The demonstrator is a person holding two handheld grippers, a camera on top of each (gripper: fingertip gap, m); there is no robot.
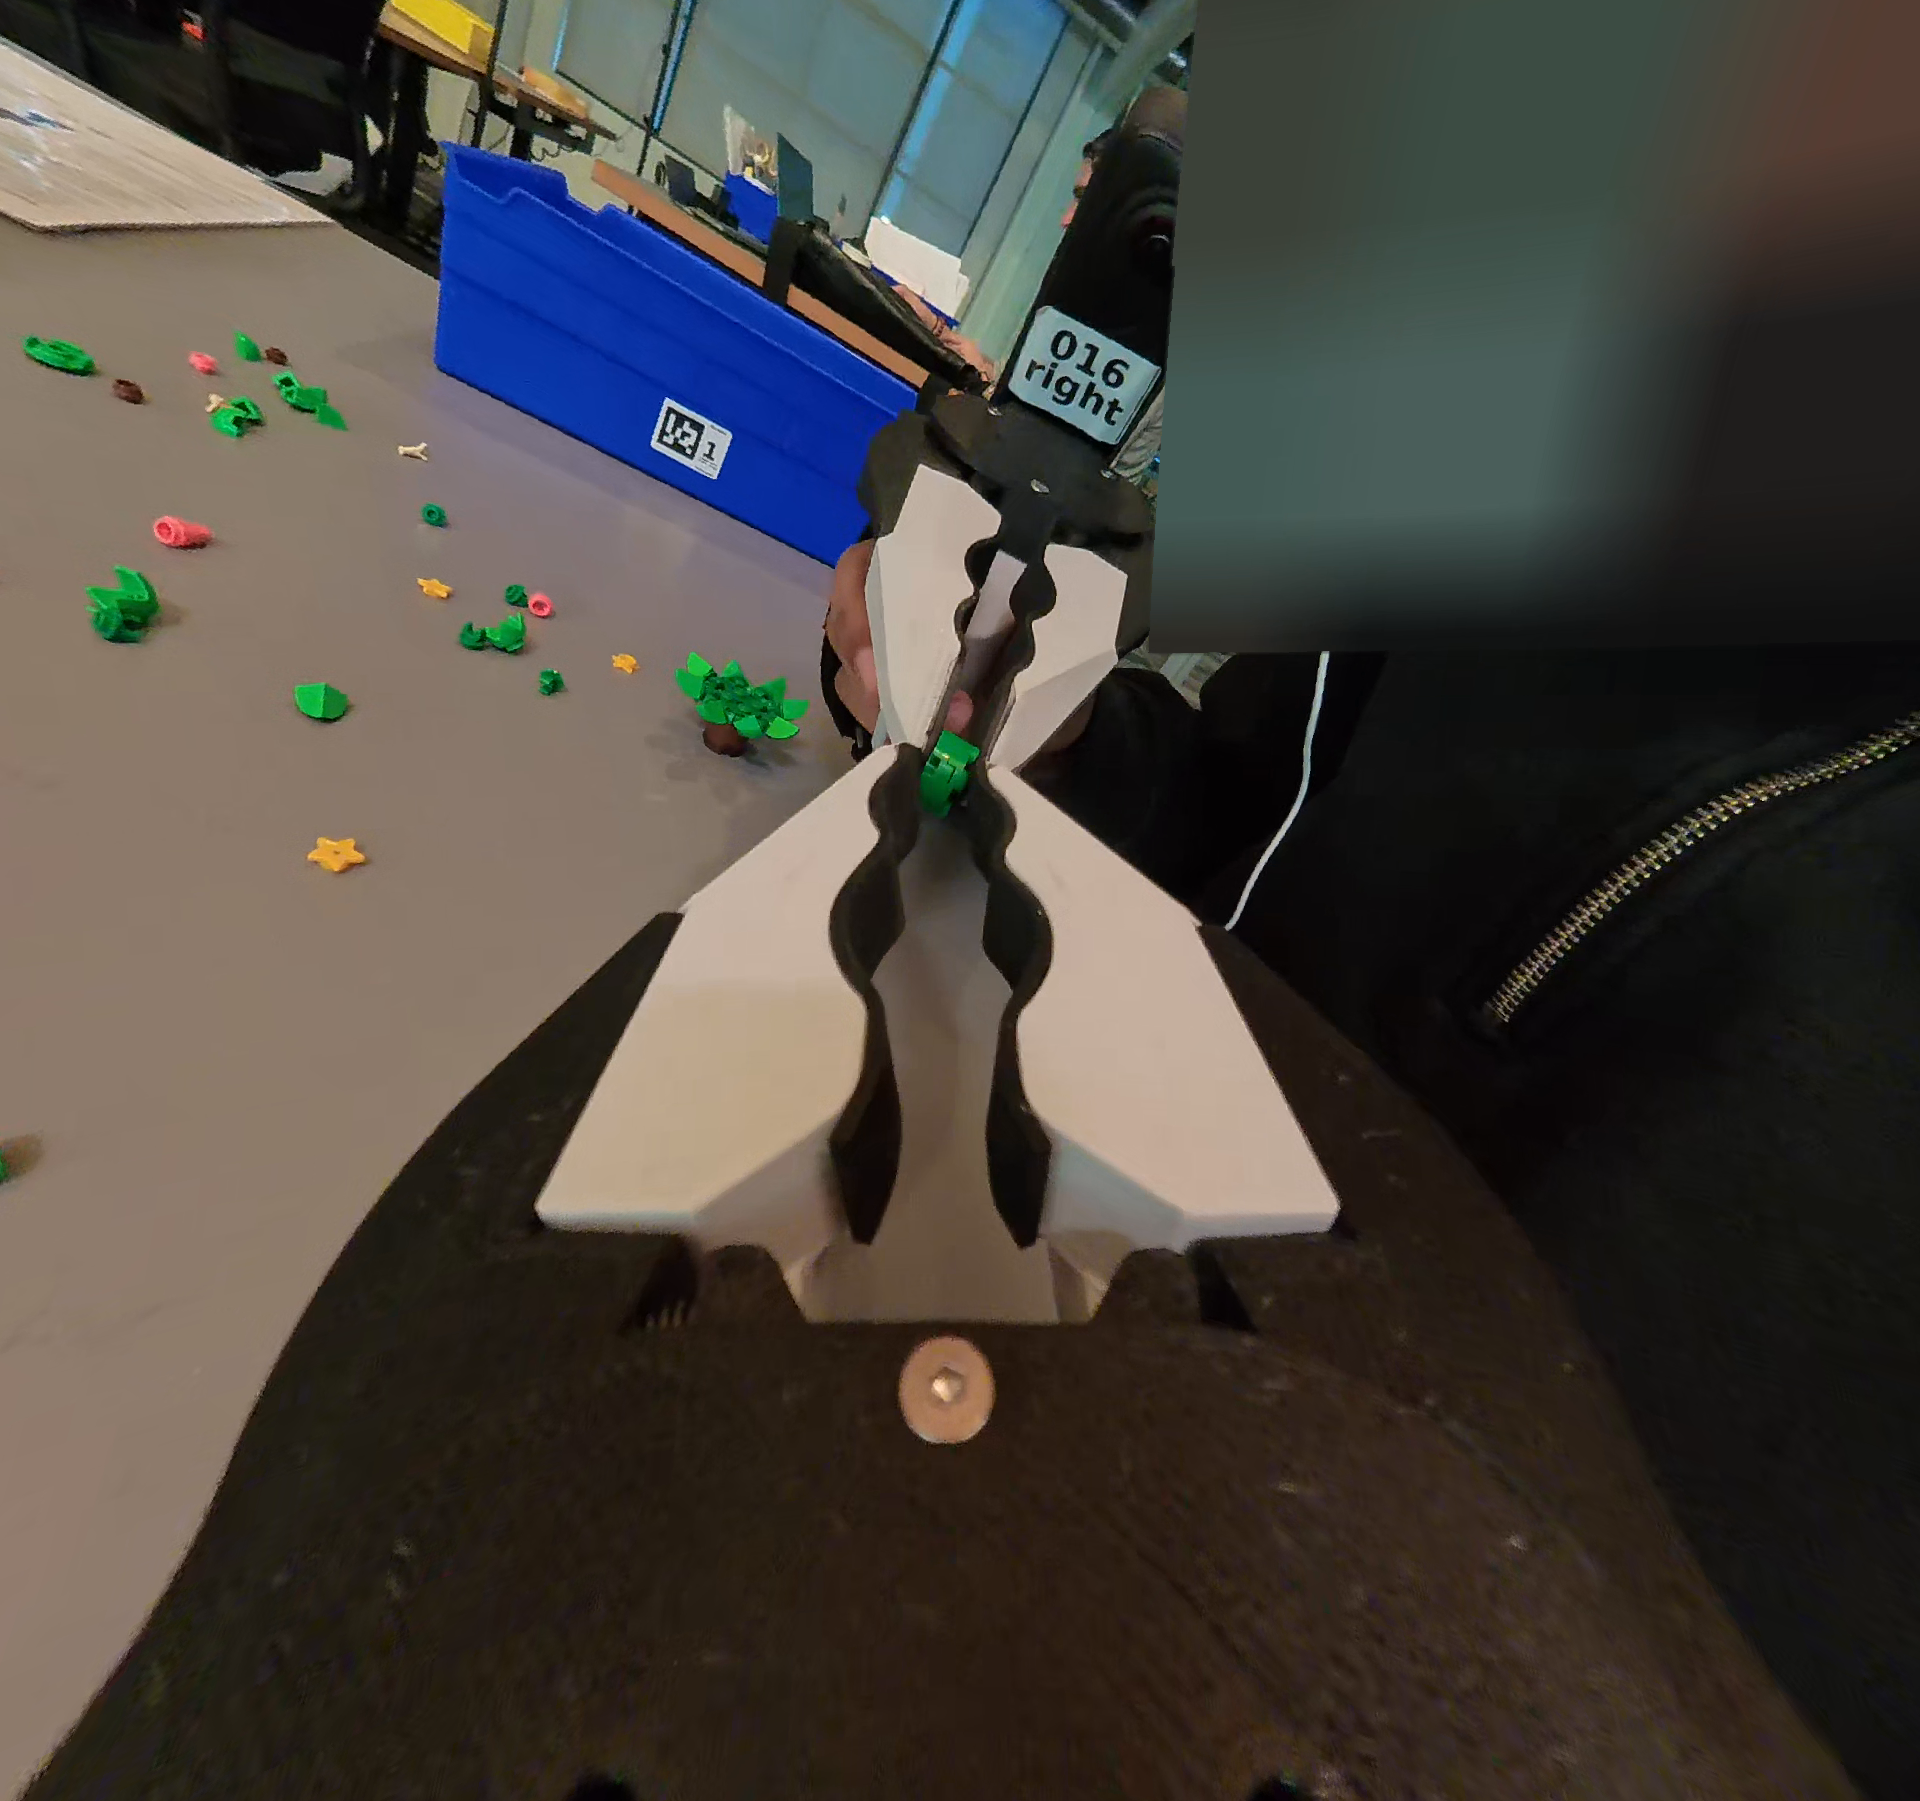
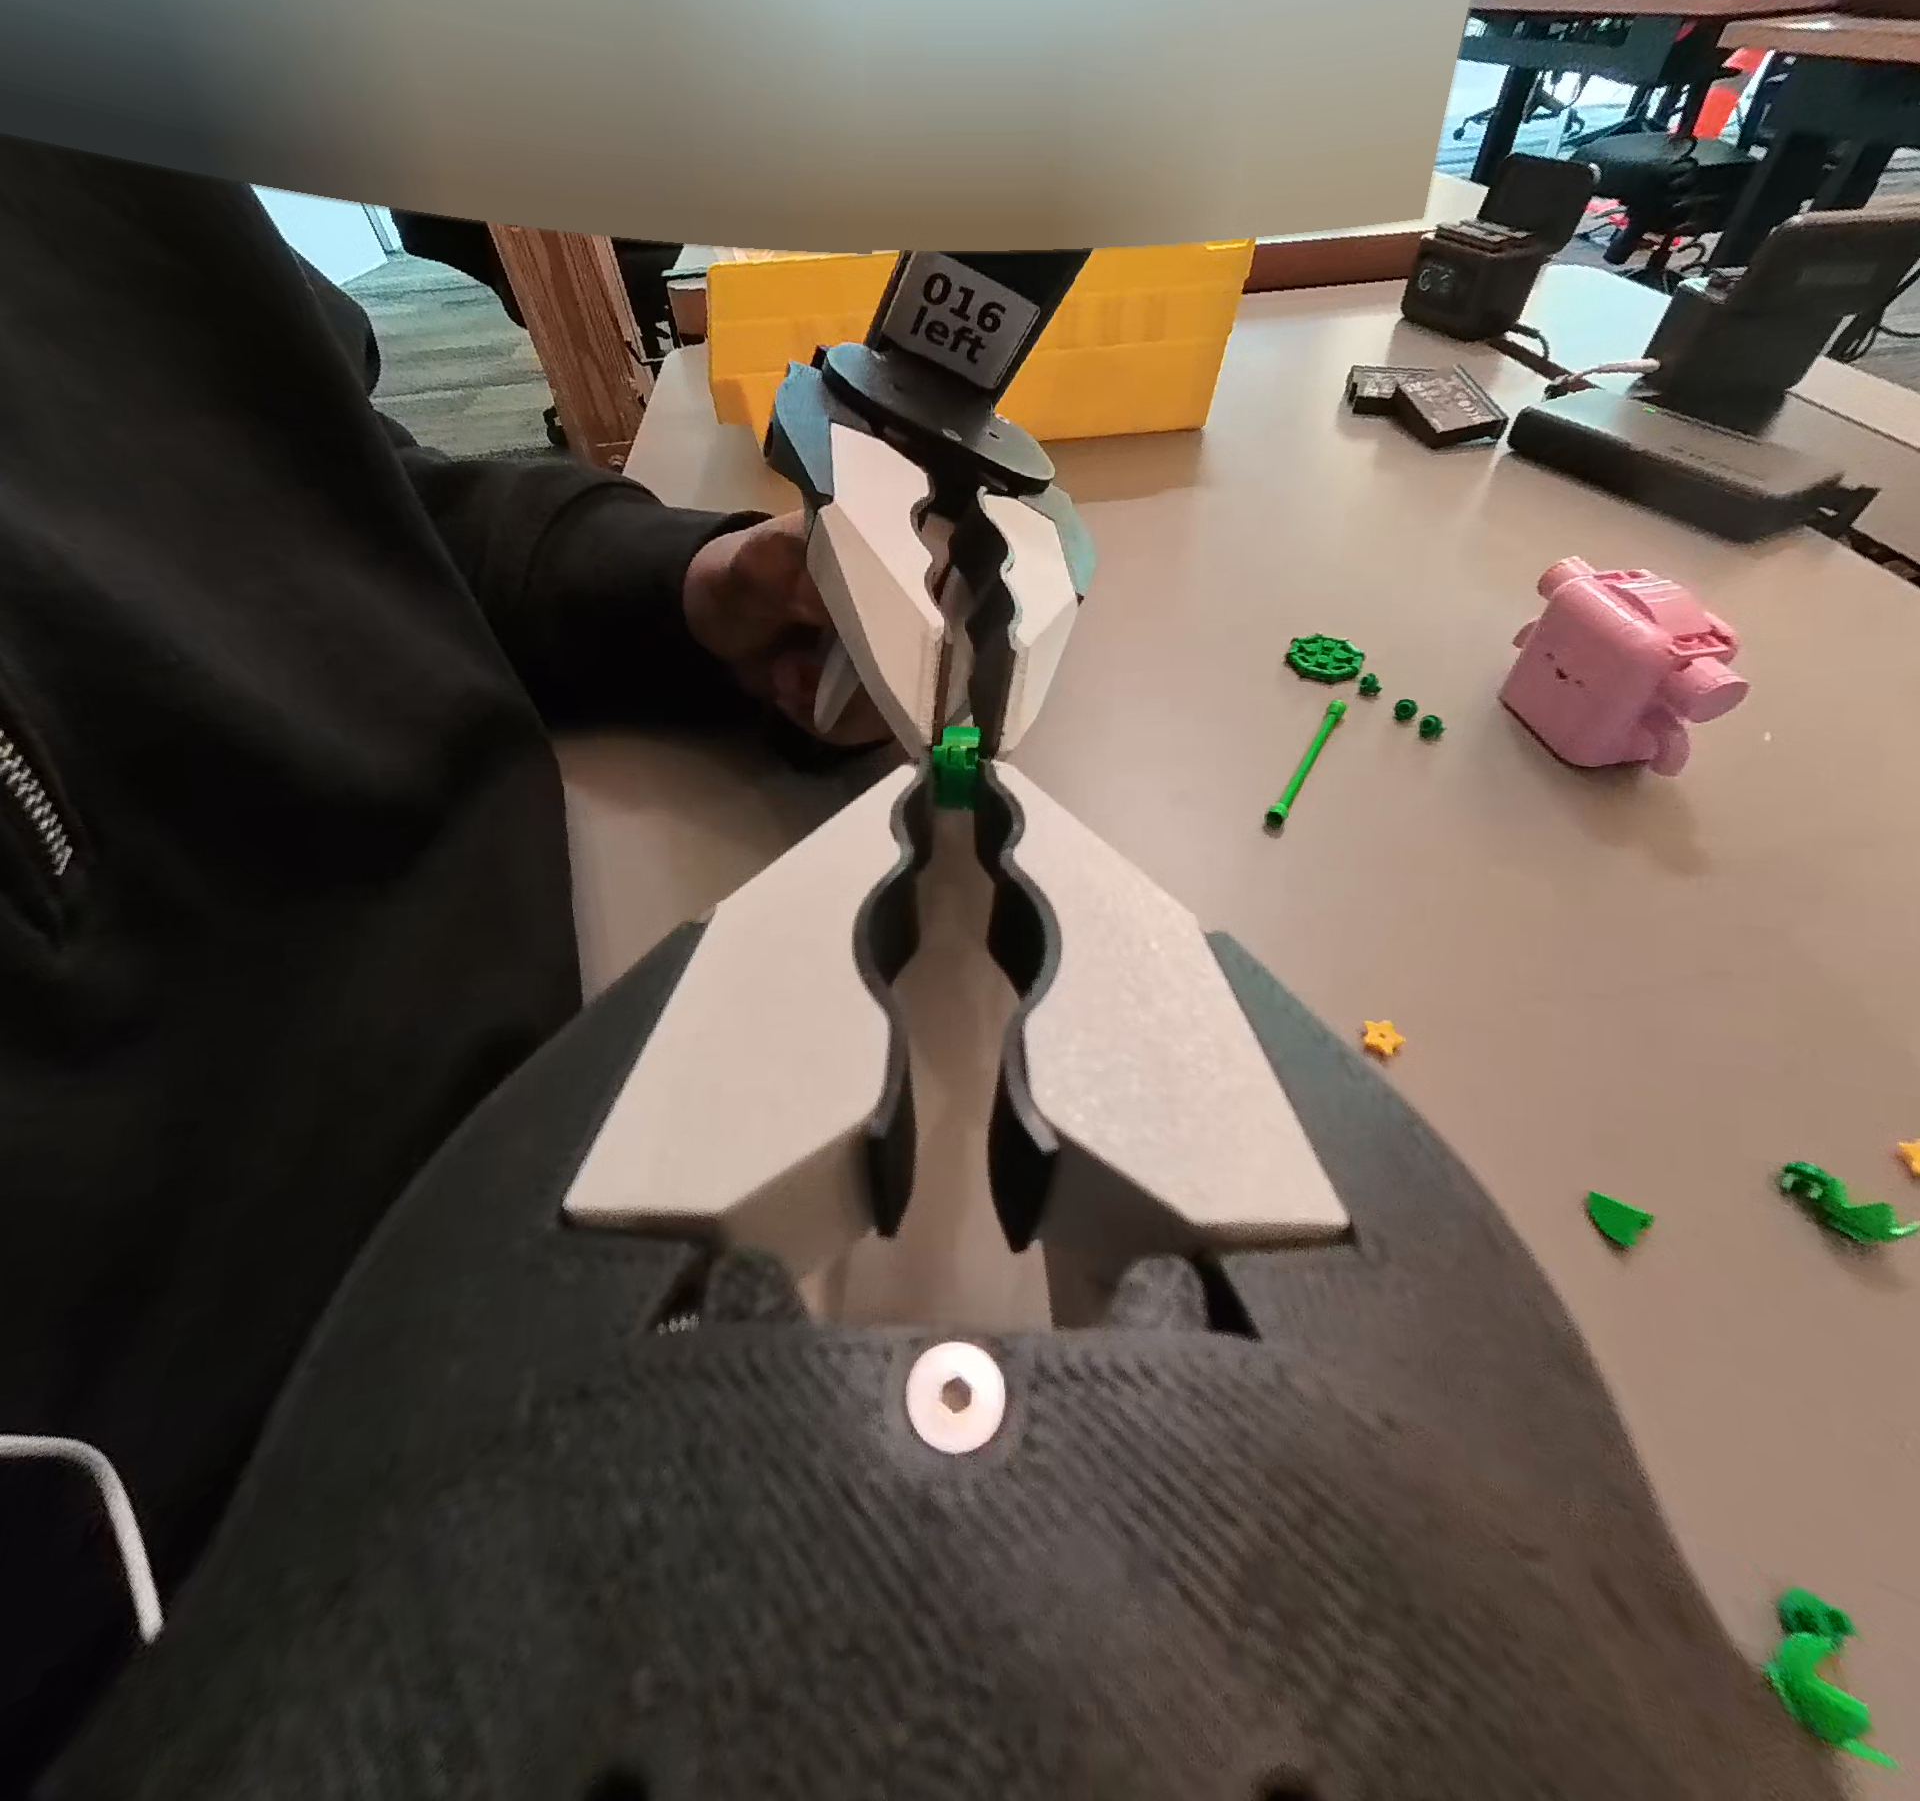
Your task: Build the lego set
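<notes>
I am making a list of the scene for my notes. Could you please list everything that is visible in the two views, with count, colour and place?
green lego piece: one, green, held in the air between both gripper tips
leafy plant build: one, green on a brown base, standing on the table
loose lego pieces: many, green, pink, yellow, brown, scattered on the table
green rod: one, lying on the table
pink figure: one, on the table
blue bin: one, far side of the table
yellow bin: one, table edge
black devices: several, far on the table
table: one, grey
left gripper: shut on the piece
right gripper: shut on the piece
</notes>
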